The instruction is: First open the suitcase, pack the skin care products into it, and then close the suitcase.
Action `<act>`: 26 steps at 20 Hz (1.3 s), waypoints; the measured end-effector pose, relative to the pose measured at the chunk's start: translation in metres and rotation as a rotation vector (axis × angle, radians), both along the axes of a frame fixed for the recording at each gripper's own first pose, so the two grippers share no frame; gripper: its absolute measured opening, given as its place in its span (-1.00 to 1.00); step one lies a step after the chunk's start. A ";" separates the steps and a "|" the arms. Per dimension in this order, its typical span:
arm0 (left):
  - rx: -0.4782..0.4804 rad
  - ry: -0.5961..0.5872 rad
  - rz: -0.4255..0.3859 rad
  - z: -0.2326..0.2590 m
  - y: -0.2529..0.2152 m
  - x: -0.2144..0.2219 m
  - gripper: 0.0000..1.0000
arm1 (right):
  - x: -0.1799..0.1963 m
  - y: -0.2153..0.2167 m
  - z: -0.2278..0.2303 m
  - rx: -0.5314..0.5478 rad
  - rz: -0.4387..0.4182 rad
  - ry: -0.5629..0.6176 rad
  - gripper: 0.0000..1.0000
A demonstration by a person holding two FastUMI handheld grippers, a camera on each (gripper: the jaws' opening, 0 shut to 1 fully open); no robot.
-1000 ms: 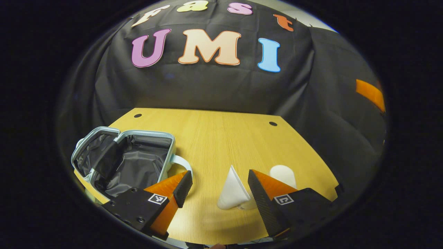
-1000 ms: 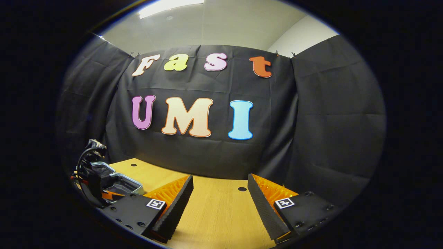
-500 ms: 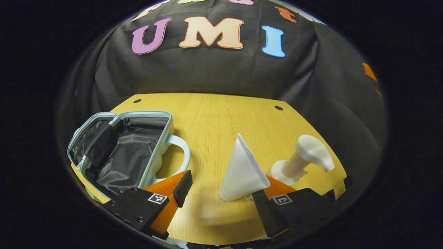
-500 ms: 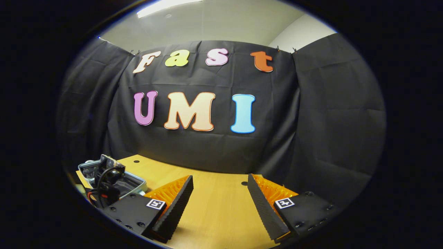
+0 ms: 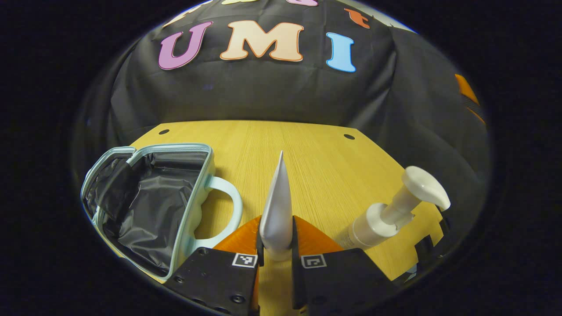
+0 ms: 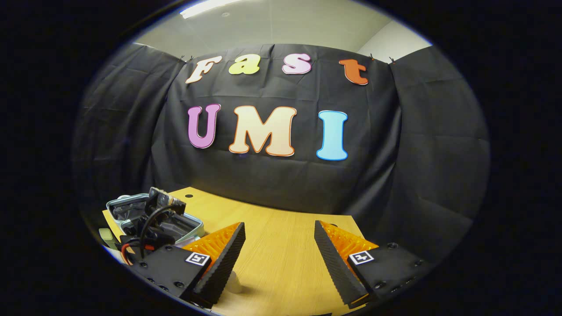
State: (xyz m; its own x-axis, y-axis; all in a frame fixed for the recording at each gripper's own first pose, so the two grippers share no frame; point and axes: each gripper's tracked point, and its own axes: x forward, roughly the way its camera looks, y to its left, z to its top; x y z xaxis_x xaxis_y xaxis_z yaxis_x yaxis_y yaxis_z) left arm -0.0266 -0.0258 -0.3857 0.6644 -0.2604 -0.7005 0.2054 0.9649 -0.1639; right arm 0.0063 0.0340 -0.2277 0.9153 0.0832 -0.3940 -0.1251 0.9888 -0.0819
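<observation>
Fingers of the left claw (image 5: pixel 275 245) were pressed from both sides on the lower end of a white tube (image 5: pixel 276 210), which stood upright between them with its flat crimped end pointing up, seen edge-on in the left gripper view. Just to the right of that claw a white pump bottle (image 5: pixel 386 217) leaned on the worktop (image 5: pixel 307 153), its pump head tilted up and to the right. To the left lay the suitcase (image 5: pixel 149 206), a small pale blue case lying open with its dark lining showing and its looped handle (image 5: pixel 224 210) facing the claw, close beside the claw's left finger. The tube was not in the suitcase but beside it, over the bare wood. In the right gripper view the right claw (image 6: pixel 279 259) was spread wide with nothing between its fingers, held above the worktop (image 6: pixel 281 263). Off to the lower left of that view sat the open suitcase (image 6: pixel 189 224), partly covered by the left claw's body and its cables (image 6: pixel 149 224). A small pale object peeked out beside the right claw's left finger; what it was could not be told.
</observation>
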 end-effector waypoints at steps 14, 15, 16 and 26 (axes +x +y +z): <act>-0.008 -0.040 -0.026 0.099 0.045 0.019 -0.63 | -0.016 0.067 -0.110 0.076 0.033 0.175 0.98; -0.014 -0.040 -0.021 0.102 0.047 0.018 -0.63 | -0.020 0.068 -0.121 0.070 0.041 0.192 1.00; -0.012 -0.039 -0.015 0.104 0.050 0.017 -0.63 | -0.024 0.070 -0.132 0.056 0.049 0.206 0.97; 0.058 0.010 0.007 0.102 0.086 0.005 -0.63 | -0.064 0.074 -0.226 0.043 0.088 0.393 0.83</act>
